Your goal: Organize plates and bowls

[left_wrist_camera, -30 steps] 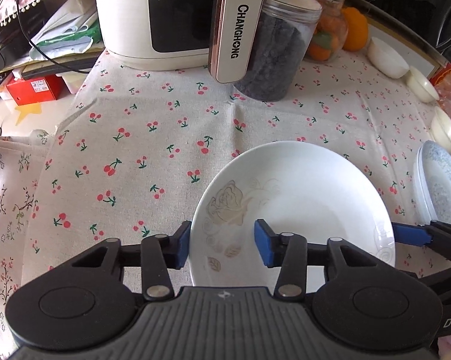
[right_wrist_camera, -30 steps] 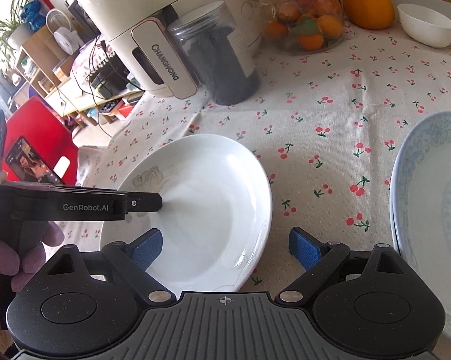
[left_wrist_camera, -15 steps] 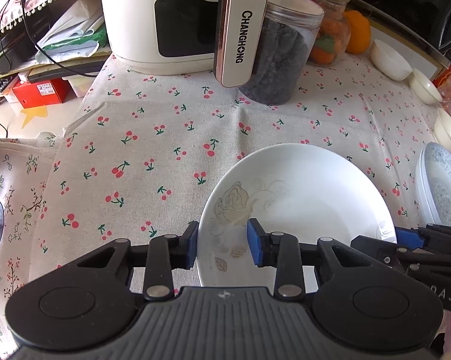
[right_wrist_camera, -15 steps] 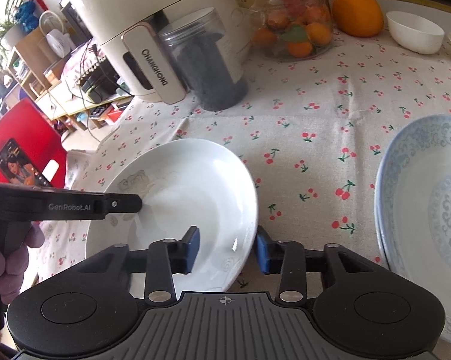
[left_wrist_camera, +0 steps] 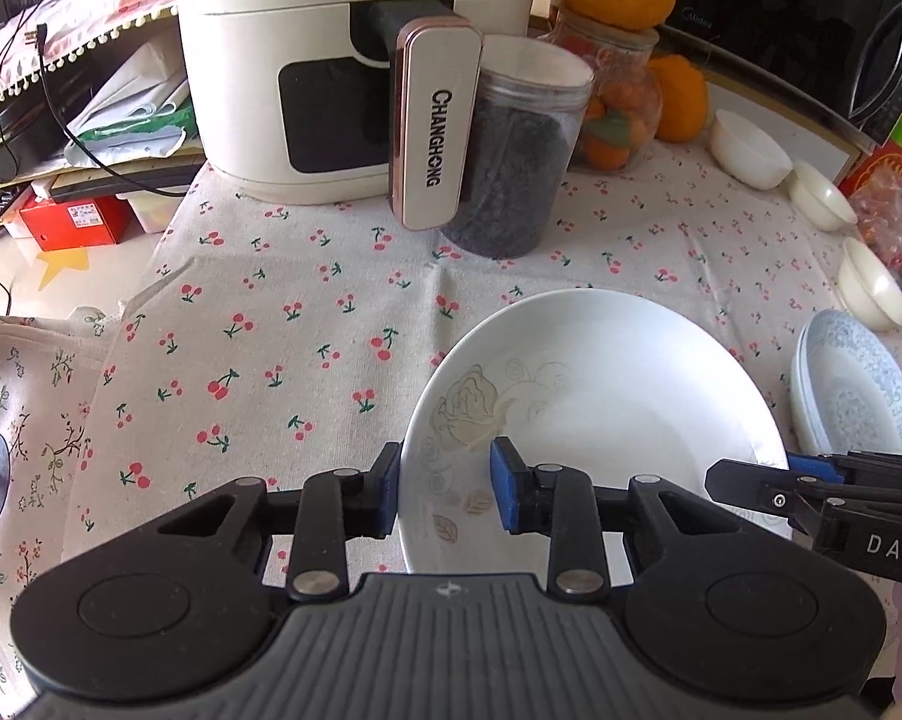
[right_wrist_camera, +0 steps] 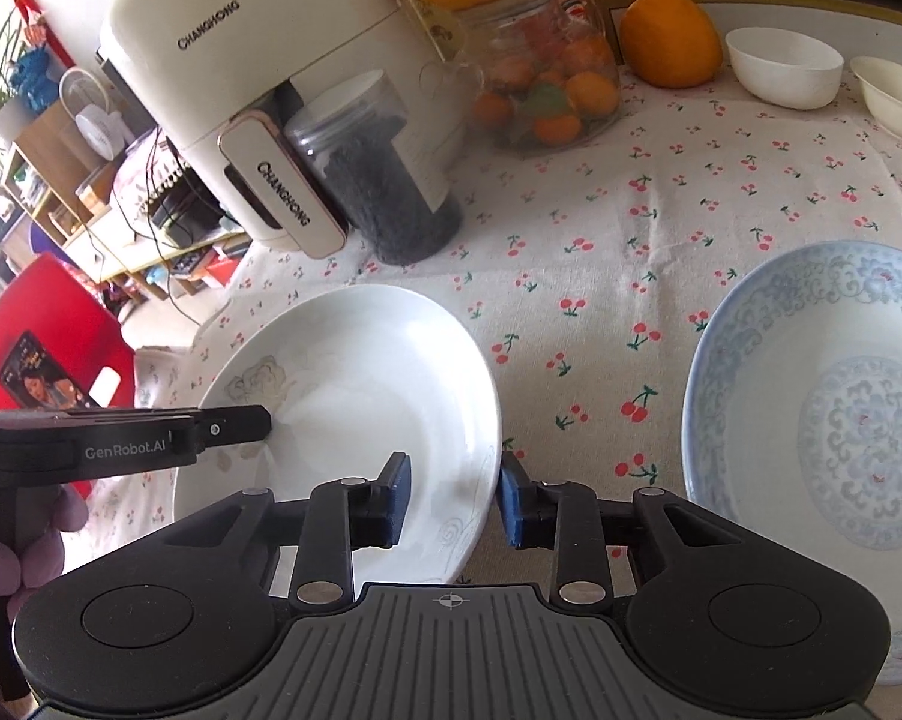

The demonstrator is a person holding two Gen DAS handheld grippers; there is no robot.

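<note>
White plate with a faint rose print is gripped at opposite rims: the left gripper is pinched over its left edge, one blue pad inside and one outside; the right gripper is clamped likewise on its right edge. It is seen above the cherry-print tablecloth, whether lifted or resting cannot be told; a blue-patterned plate stack lies just to its right, with small white bowls beyond, and an air fryer and dark jar behind.
</note>
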